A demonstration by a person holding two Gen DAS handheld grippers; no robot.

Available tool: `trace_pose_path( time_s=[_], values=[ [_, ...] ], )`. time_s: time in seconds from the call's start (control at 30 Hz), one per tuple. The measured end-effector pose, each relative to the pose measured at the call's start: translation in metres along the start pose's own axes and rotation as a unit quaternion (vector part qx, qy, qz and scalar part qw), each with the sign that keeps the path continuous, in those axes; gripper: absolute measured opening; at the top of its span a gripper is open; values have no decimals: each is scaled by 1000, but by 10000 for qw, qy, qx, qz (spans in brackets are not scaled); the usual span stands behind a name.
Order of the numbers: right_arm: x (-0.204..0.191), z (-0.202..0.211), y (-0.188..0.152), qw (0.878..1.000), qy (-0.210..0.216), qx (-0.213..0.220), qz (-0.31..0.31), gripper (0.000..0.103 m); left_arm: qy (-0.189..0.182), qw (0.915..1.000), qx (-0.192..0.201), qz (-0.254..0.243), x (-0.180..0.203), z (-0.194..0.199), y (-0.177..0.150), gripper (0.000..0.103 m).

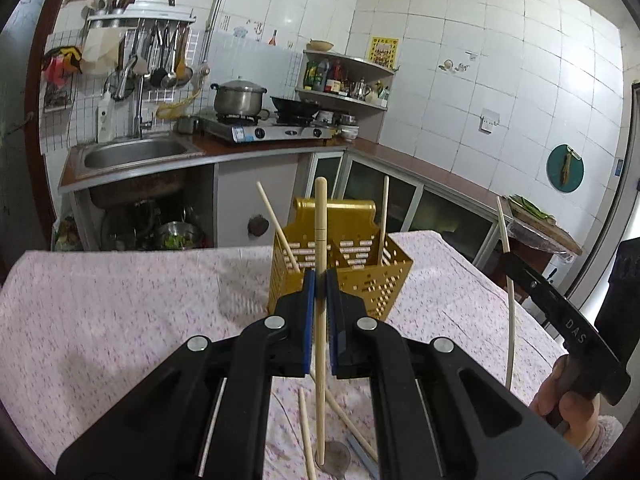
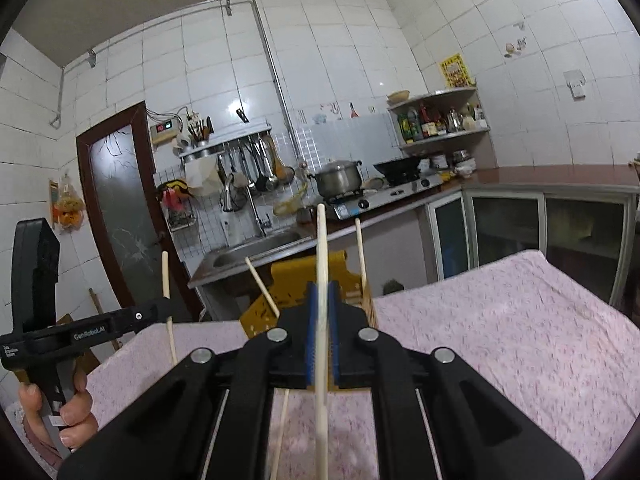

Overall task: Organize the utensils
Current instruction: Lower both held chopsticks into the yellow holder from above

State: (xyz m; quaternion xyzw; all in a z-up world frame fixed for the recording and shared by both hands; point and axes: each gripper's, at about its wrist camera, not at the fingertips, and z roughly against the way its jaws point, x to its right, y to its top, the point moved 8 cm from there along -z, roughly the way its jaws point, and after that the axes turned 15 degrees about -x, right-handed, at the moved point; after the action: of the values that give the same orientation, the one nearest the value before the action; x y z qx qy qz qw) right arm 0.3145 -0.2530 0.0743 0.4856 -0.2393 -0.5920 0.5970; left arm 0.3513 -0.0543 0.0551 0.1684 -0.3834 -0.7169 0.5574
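While both jaws pinch upright chopsticks, left gripper [image 1: 320,276] above yellow holder [image 1: 362,276], right gripper [image 2: 321,300] beside, cloth [image 1: 120,300] open

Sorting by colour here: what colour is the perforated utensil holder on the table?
Golden yellow; the utensil holder shows best in the left wrist view.

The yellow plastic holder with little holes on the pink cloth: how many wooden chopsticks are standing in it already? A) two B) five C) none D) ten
A: in the left wrist view, two wooden chopsticks stand in the yellow plastic holder, one leaning left and one upright at the right; the others are clamped in the left gripper and right gripper or lie on the cloth.
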Motion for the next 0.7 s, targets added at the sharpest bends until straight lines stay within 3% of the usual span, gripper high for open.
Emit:
trace_pose_path(
  time_s=[0.43,0.7],
  values=[
    [-10,-27,54,9990,178,370,150,6,-32,9993,378,-63,3,1,49,4],
    [-8,-55,88,9972,2,725,192,6,4,9974,687,-201,14,-5,92,4]
  ],
)
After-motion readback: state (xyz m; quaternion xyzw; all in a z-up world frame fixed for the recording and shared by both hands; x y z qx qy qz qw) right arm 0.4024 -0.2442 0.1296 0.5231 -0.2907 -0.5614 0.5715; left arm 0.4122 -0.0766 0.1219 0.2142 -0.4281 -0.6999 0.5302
